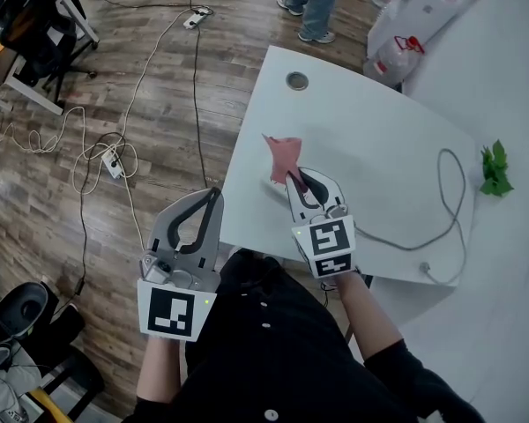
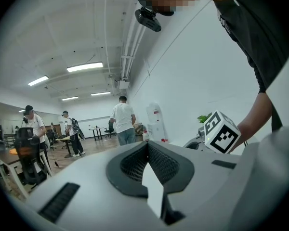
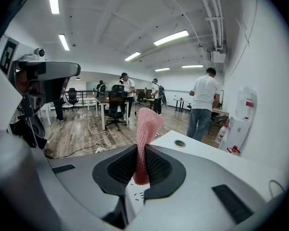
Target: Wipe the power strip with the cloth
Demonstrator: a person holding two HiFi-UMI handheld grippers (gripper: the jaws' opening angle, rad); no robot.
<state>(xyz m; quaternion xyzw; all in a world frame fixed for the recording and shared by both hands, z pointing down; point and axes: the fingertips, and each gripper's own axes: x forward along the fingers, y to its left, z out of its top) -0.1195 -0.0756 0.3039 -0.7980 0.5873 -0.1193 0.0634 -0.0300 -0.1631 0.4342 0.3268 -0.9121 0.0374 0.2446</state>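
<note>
My right gripper (image 1: 294,181) is shut on a pink cloth (image 1: 281,153) that sticks up past its jaws over the near-left part of the white table (image 1: 370,139). In the right gripper view the cloth (image 3: 147,124) stands pinched between the pads (image 3: 160,166). Below it, a bit of the white power strip (image 3: 134,195) shows. The power strip (image 1: 273,186) lies mostly hidden under that gripper, and its grey cable (image 1: 447,203) loops off to the right. My left gripper (image 1: 213,196) hangs off the table's left edge over the floor, shut on nothing (image 2: 148,147).
A round grommet hole (image 1: 297,81) is at the table's far end, and a green plant (image 1: 495,169) at the right. Water bottles (image 1: 395,53) and a standing person (image 1: 316,3) are beyond the table. Cables and another power strip (image 1: 113,165) lie on the wooden floor at left.
</note>
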